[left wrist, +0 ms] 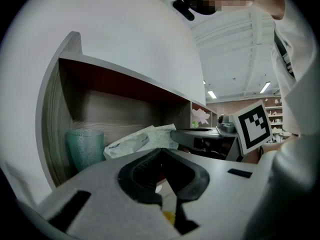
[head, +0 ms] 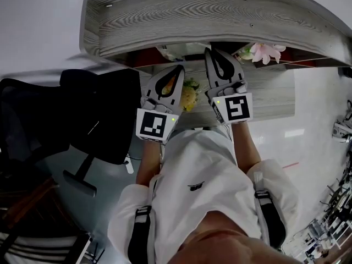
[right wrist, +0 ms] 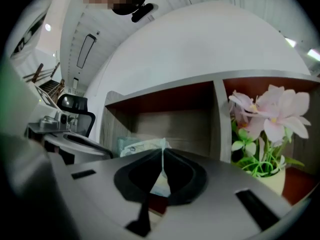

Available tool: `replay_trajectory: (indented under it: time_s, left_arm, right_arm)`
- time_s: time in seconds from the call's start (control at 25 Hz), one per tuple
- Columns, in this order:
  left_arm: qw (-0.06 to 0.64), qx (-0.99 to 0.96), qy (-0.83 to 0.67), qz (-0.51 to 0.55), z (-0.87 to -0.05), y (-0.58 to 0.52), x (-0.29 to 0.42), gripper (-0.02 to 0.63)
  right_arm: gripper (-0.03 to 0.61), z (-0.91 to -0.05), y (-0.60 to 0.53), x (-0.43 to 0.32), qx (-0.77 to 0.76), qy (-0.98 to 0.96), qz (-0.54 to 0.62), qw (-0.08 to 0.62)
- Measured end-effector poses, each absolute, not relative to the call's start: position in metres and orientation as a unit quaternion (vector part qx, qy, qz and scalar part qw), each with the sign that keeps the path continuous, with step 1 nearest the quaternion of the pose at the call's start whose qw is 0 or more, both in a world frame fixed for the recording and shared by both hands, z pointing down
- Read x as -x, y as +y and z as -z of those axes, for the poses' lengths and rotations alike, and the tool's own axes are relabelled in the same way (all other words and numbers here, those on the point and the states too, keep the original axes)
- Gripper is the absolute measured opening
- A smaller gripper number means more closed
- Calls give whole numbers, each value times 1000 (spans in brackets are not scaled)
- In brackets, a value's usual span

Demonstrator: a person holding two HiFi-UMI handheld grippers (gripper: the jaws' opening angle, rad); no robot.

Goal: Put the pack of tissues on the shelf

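One teal cup (left wrist: 85,146) is shown in left gripper view, not head view; left claw (left wrist: 161,149) is shut empty, pack of tissues (right wrist: 137,145) pinched by right claw (right wrist: 163,150).

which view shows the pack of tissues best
The left gripper view: the pack of tissues shows nearly whole in the shelf, beside the green cup. The right gripper view shows only its top over the shut jaws. In the head view the shelf top hides it.

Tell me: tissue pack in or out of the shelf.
In: tissue pack is inside the shelf beside the green cup, right gripper pinching its edge.
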State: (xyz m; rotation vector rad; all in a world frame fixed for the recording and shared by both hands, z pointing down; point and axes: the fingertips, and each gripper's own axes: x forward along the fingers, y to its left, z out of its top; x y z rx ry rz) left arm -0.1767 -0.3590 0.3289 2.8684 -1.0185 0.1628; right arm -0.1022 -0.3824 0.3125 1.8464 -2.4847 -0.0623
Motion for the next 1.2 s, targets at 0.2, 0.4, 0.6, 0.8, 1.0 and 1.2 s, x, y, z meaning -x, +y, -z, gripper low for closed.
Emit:
replay_trajectory:
  time_s: [0.2, 0.4, 0.6, 0.8, 1.0, 1.2]
  left_arm:
    - [48, -941, -332, -52, -333, -366, 178, 28]
    - [47, -942, -328, -55, -339, -367, 175, 28]
    - [36, -944, -323, -61, -344, -366, 173, 28]
    - [32, -944, -324, -58, -340, -363, 170, 28]
    - [25, -943, -328, -55, -334, -359, 170, 28]
    - [21, -941, -334, -52, -329, -353, 172, 28]
  right_arm:
    - [32, -332, -389, 103, -599, -799, 16, 52]
    - [32, -341, -391, 105, -592, -802, 14, 75]
    - [52, -335, -391, 103, -594, -800, 27, 77]
    - [114, -327, -385, 101, -595, -800, 34, 69]
    - [112, -320, -377, 99, -595, -800, 43, 66]
    - [94, -315, -366, 106, -577, -811, 61, 79]
